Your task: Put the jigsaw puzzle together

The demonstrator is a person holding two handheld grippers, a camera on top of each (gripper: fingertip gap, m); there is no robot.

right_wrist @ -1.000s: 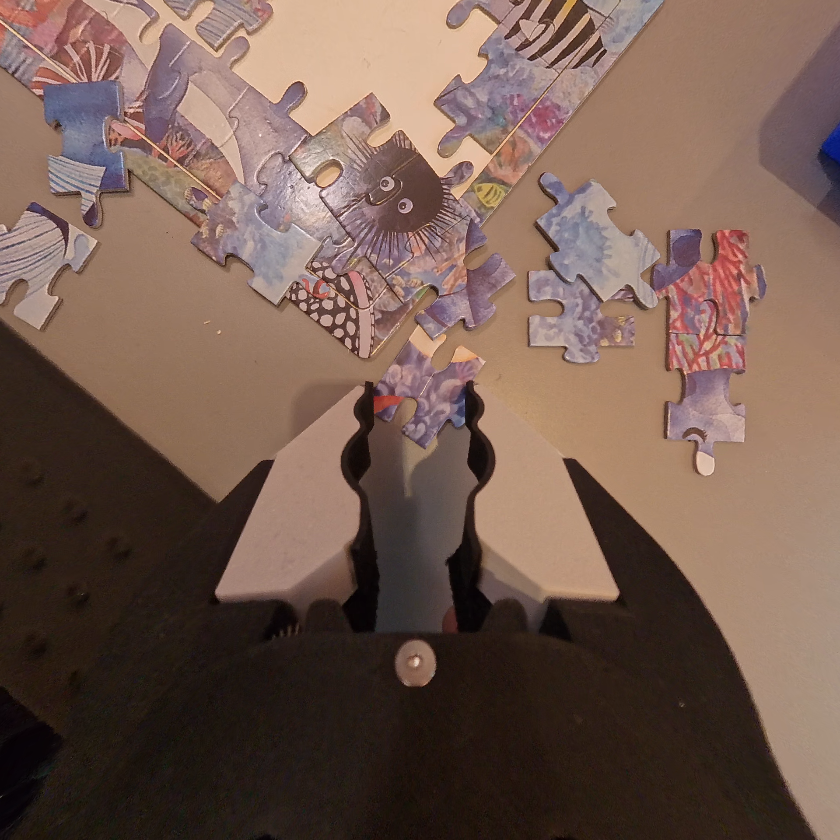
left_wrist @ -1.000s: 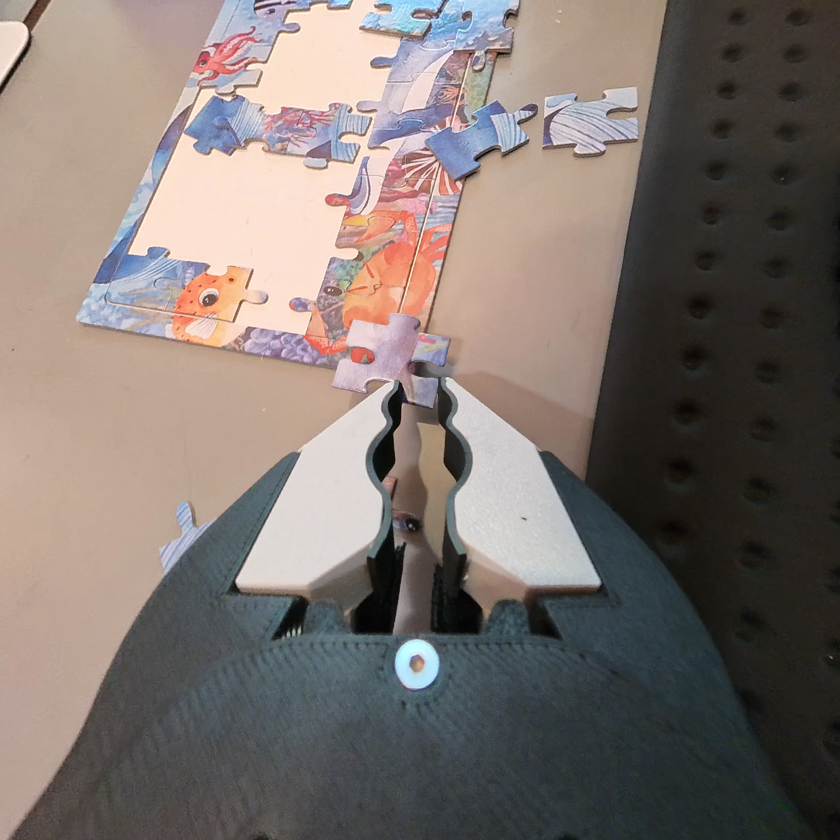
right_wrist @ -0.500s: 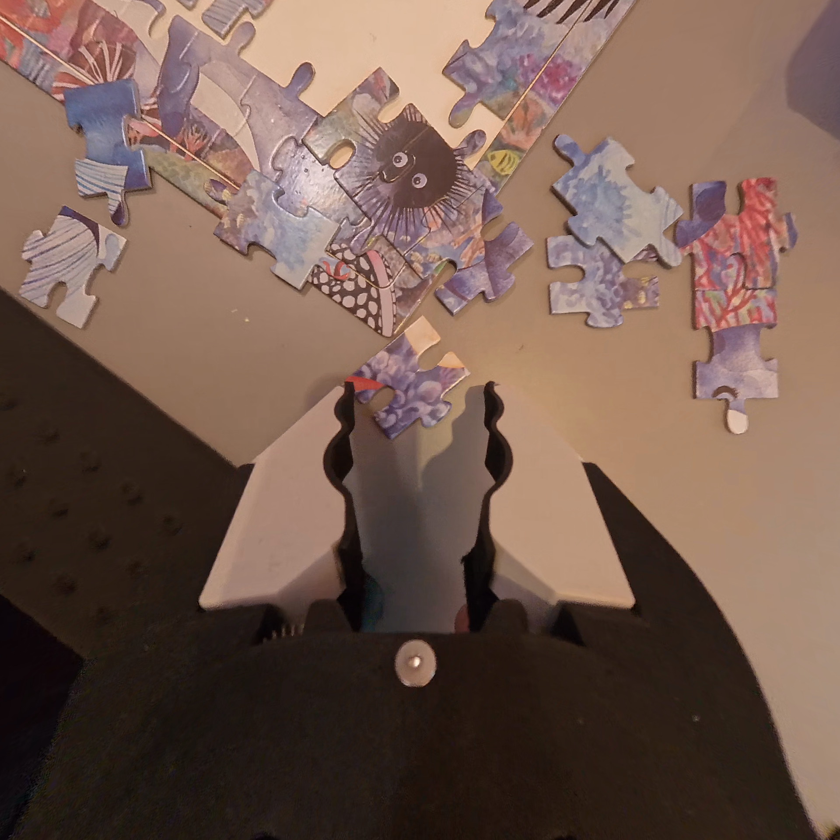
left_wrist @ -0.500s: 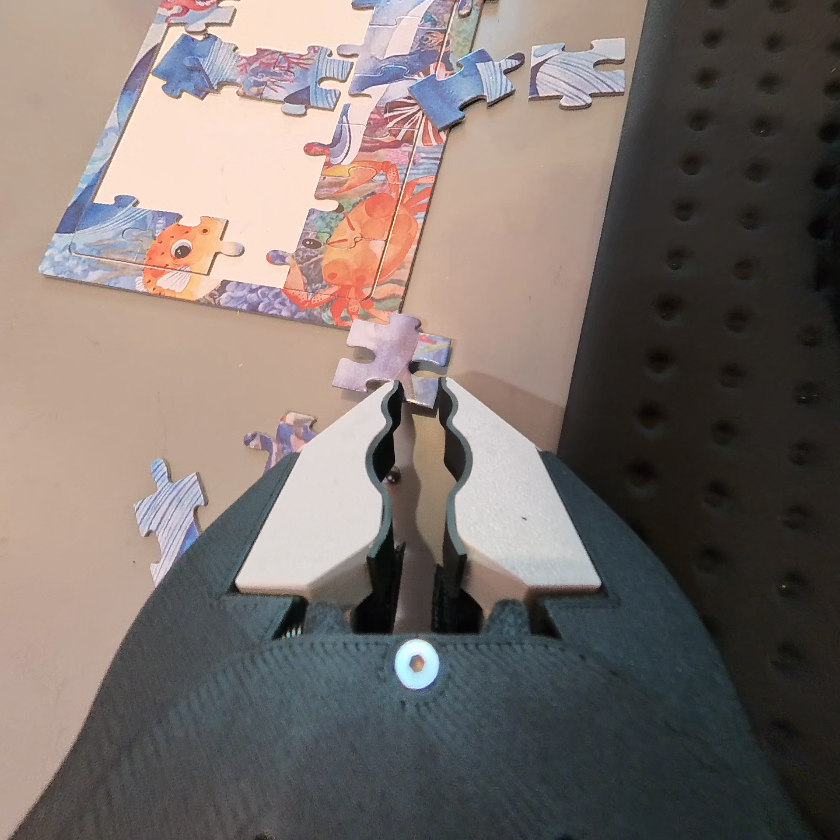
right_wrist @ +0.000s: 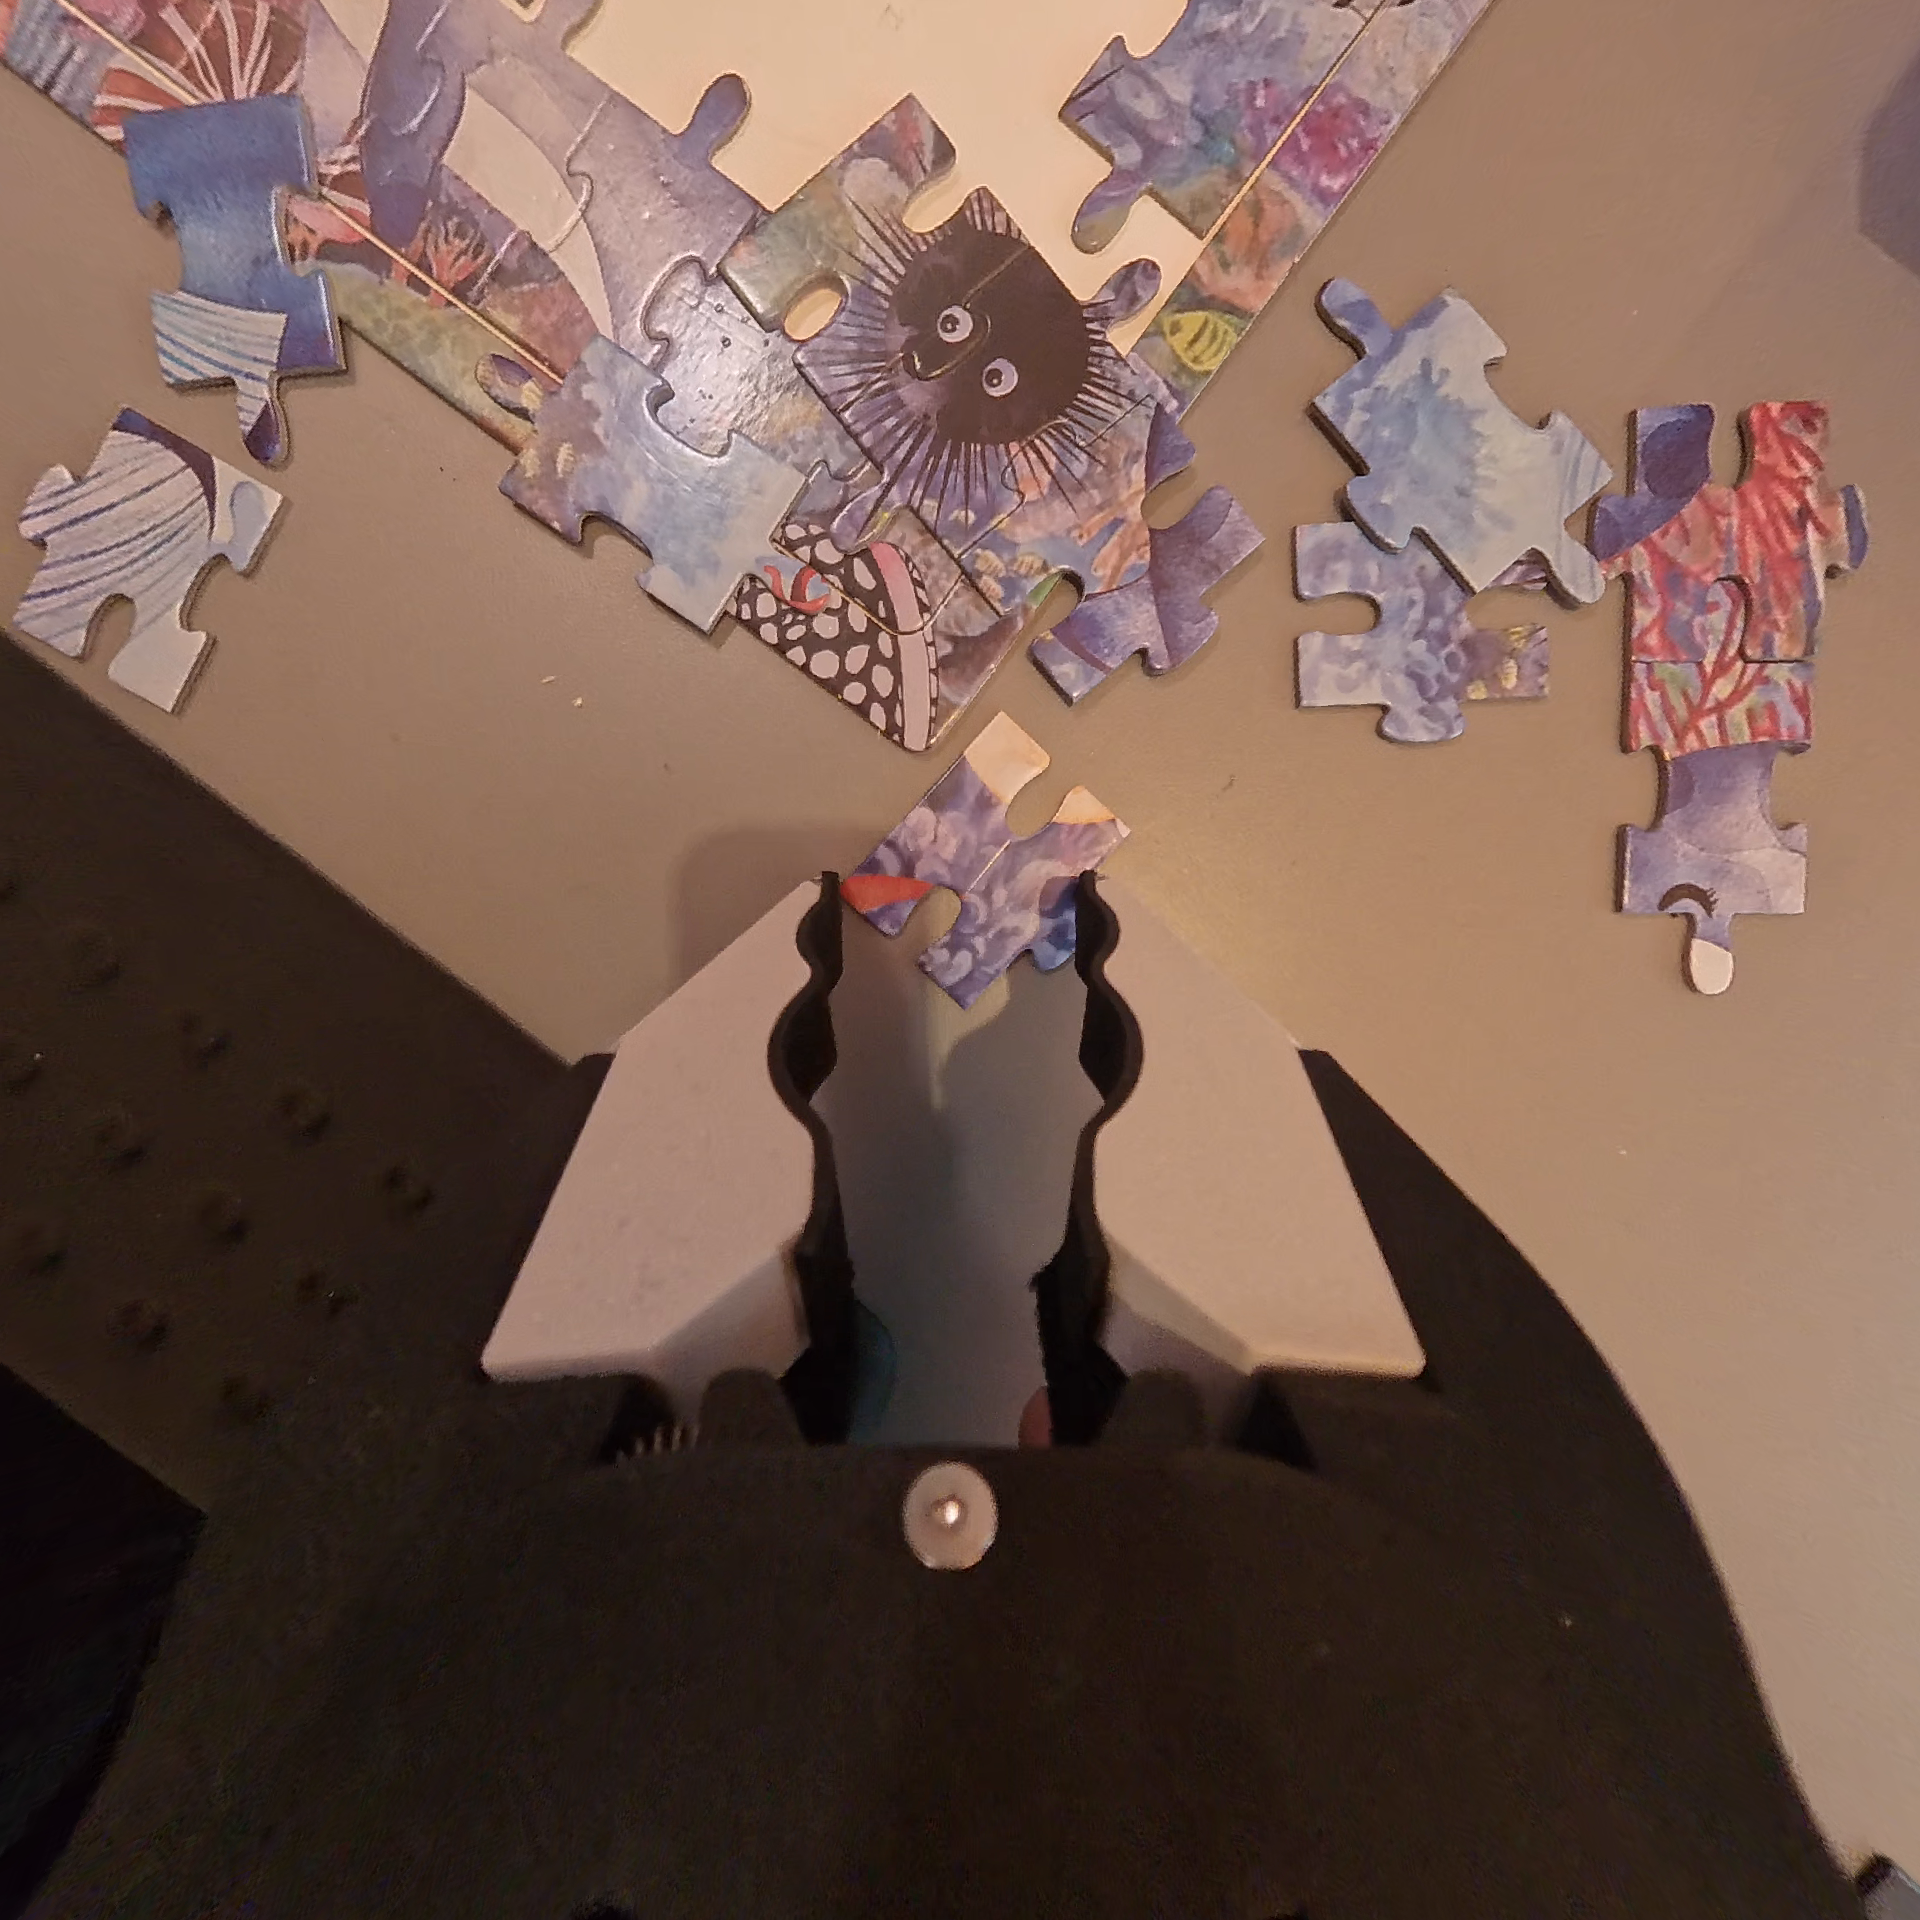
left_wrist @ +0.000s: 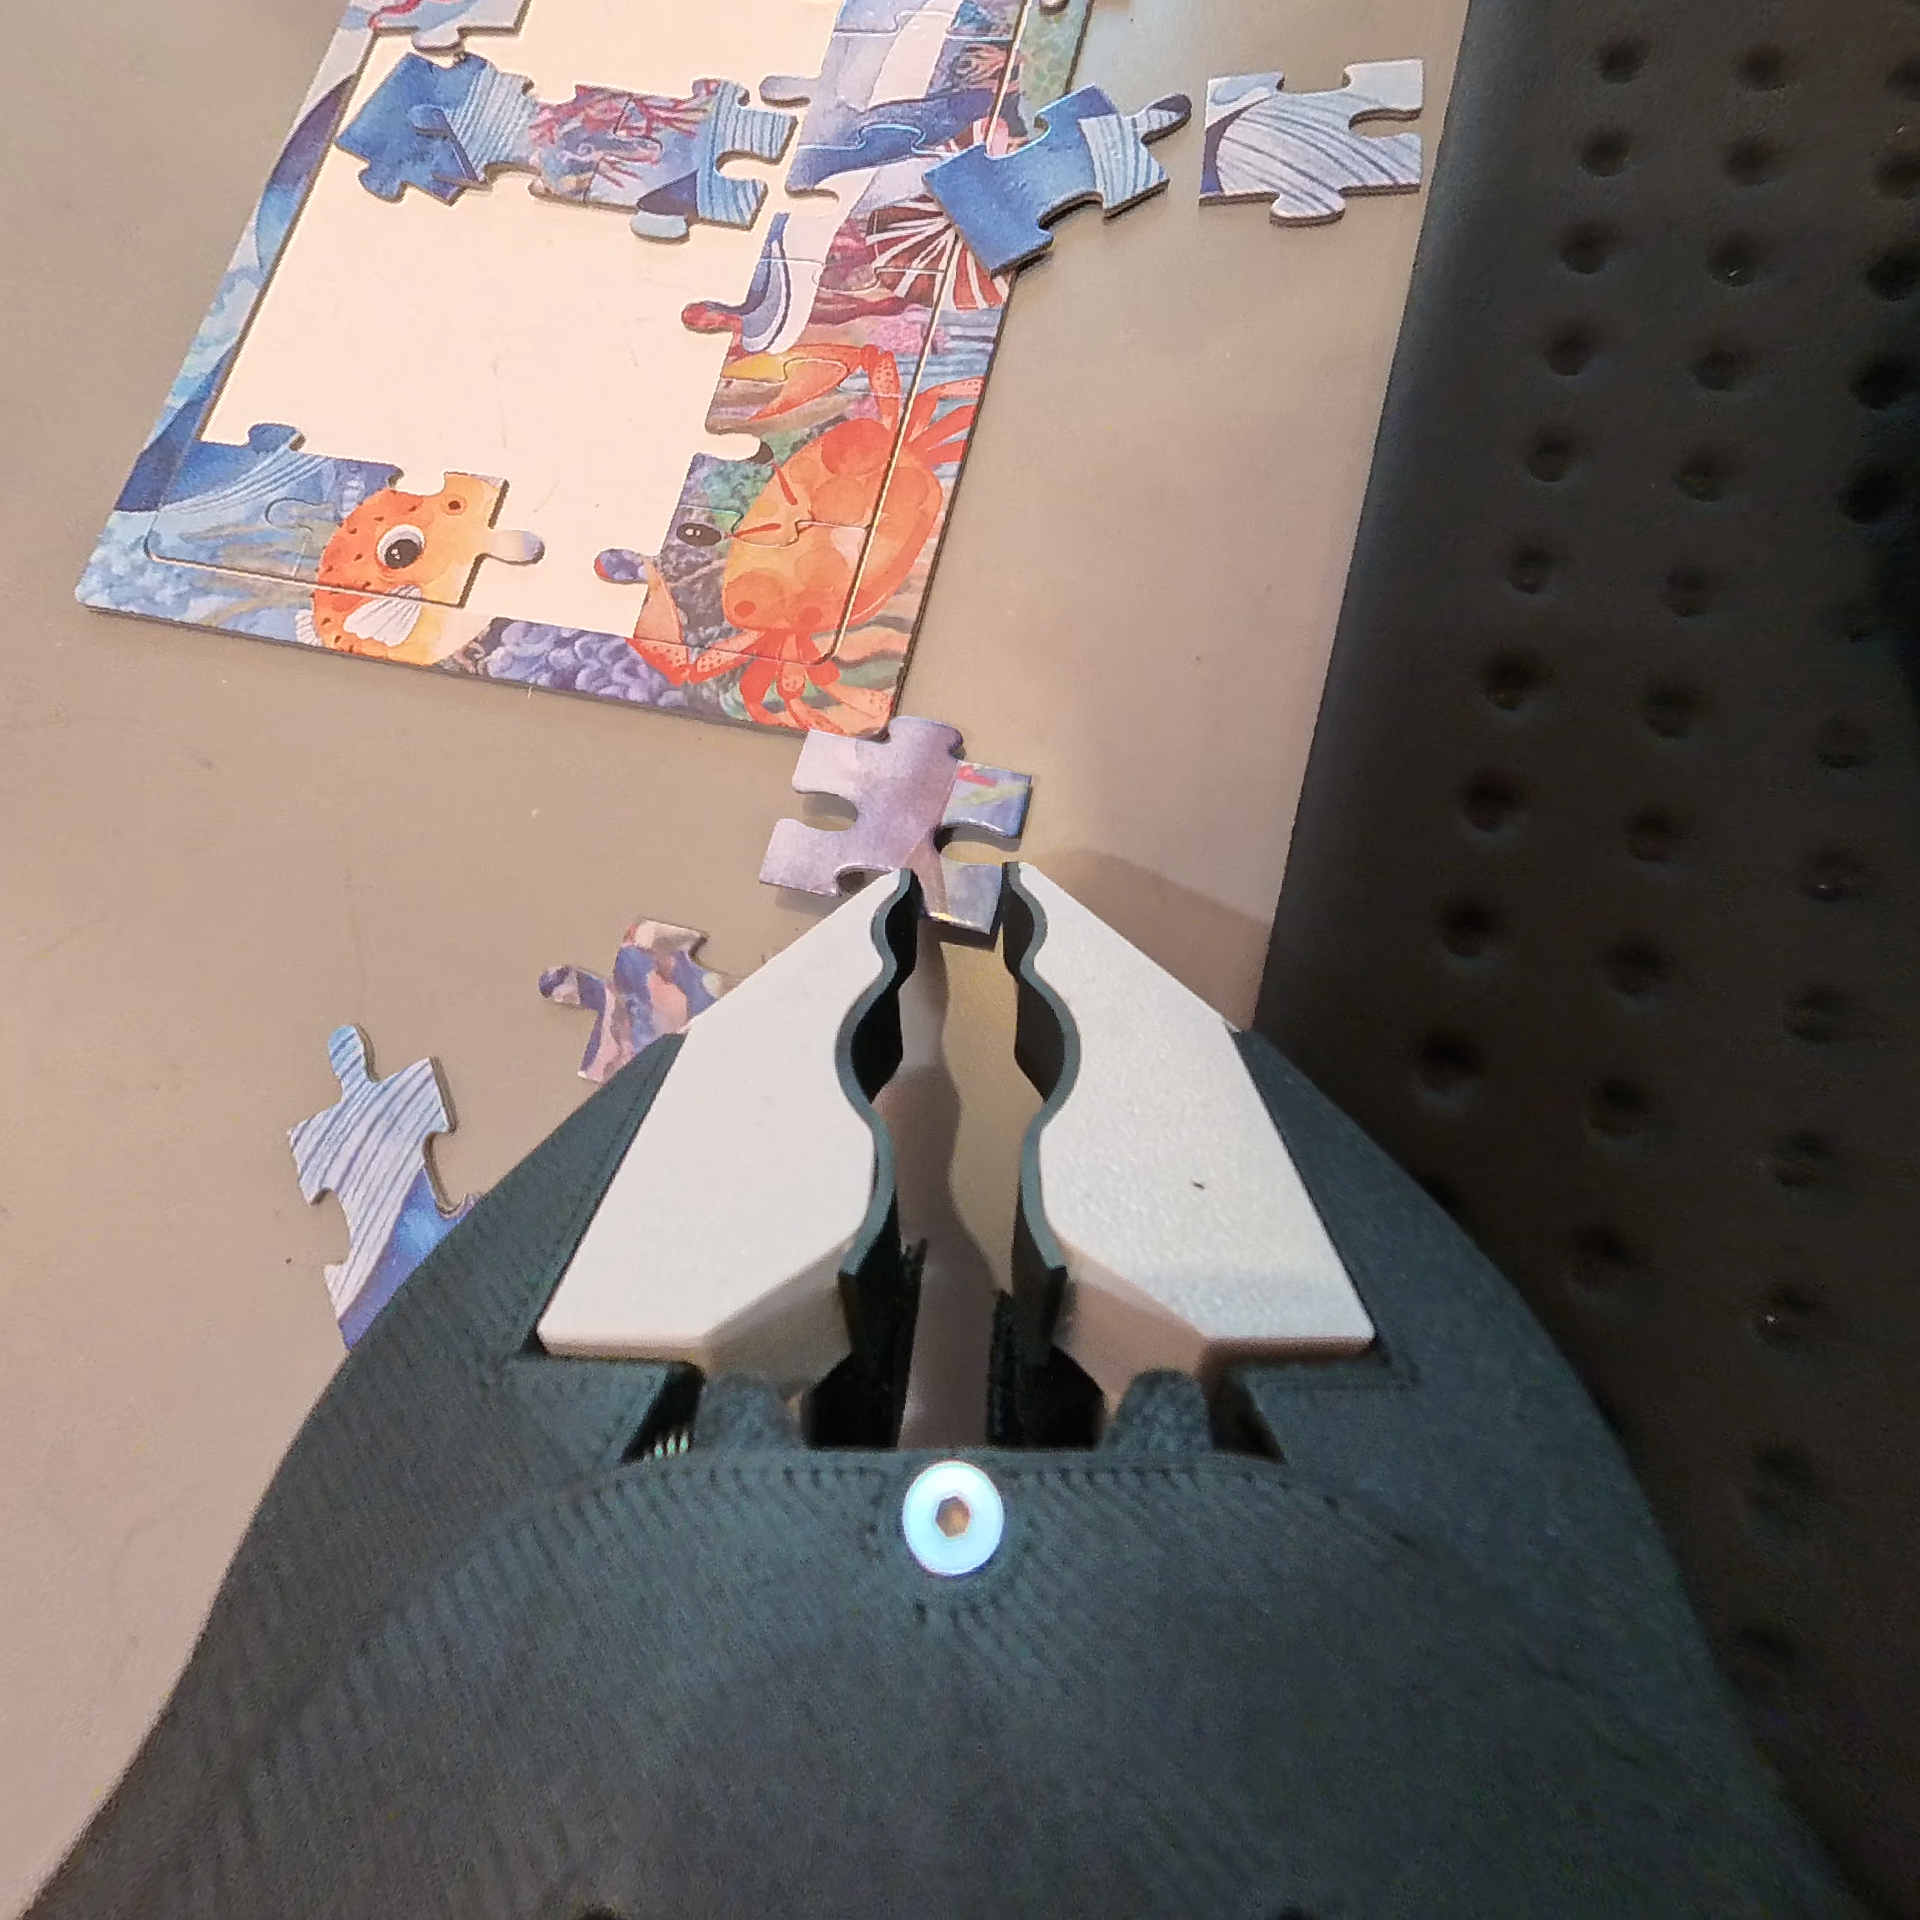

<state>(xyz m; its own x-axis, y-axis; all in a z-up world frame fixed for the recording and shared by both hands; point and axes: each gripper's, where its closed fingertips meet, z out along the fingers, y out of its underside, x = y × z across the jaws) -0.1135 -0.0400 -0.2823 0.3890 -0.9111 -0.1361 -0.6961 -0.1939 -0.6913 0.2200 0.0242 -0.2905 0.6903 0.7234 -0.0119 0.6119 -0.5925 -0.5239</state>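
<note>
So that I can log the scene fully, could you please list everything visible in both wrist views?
puzzle board: one, cream base partly filled with sea-picture pieces, on the table
table: one, tan
perforated mat: one, dark, beside the table
dark-blue piece: one, overlapping the board's edge
pale striped piece: one, beside it
striped piece: one, blue-white, near the left gripper
light-blue piece: one, lying on a purple-blue piece
coral cluster: several joined, red and purple
lilac piece: one, pinched by the left gripper
blue-purple piece: one, between the right gripper fingers
</note>
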